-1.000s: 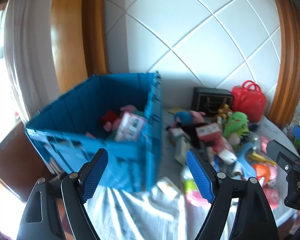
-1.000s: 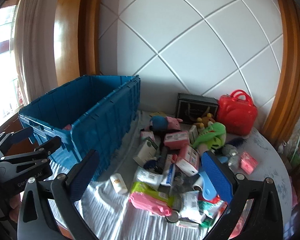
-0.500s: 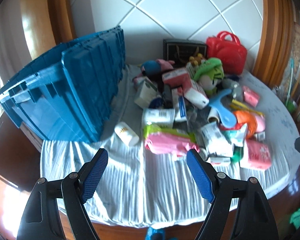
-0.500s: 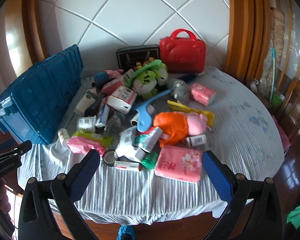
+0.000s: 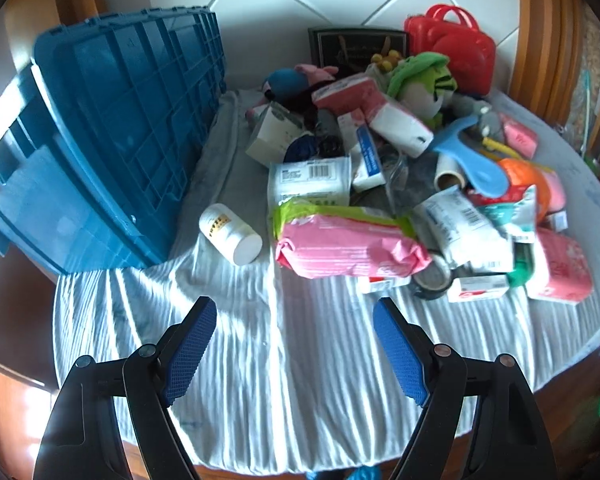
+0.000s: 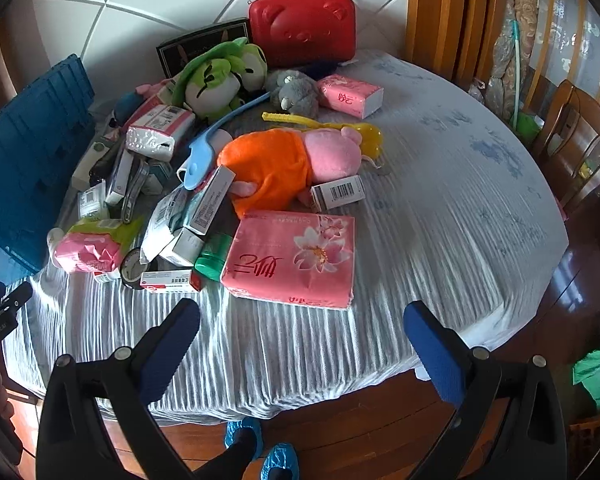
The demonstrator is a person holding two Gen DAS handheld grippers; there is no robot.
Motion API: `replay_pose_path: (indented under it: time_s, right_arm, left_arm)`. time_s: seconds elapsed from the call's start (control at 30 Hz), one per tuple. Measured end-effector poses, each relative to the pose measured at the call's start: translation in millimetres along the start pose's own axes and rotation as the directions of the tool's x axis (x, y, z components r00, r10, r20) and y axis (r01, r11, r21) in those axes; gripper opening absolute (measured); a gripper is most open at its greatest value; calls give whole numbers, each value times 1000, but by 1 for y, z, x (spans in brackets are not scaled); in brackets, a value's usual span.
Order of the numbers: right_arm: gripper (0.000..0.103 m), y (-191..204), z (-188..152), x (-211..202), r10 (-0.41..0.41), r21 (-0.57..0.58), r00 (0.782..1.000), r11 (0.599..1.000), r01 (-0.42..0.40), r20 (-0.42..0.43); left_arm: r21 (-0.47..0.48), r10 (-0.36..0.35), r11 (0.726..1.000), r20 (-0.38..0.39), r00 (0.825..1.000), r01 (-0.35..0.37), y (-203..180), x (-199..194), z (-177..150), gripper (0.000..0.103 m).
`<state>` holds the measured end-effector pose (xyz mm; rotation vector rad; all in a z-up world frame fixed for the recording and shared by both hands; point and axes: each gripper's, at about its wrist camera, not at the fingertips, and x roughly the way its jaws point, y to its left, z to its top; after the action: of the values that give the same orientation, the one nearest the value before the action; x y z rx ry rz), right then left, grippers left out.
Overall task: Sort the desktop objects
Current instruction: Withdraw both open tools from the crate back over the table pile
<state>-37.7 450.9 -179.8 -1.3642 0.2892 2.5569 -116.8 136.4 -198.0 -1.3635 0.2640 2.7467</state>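
Toys and boxes lay piled beside the big blue plastic crate [image 5: 112, 128]. Both claws, left gripper [image 5: 294, 354] and right gripper [image 6: 300, 352], hung wide apart, empty. Picking one thing looked next.

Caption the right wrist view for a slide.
Open right tool above a pink tissue pack beside a toy pile.

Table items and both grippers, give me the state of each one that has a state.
left gripper: open, empty
right gripper: open, empty
blue crate: tipped on its side
white bottle: lying down, capped
red case: upright, closed
pink tissue pack: flat, sealed
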Motion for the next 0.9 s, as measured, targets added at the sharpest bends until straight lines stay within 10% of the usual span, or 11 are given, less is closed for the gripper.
replay_pose_path:
  time_s: [0.9]
  right_arm:
    - [103,81,55,93,46,-39,994,998,-50,-100]
  left_arm:
    - [54,-158,985,-81,984,162,-15,83,56,81]
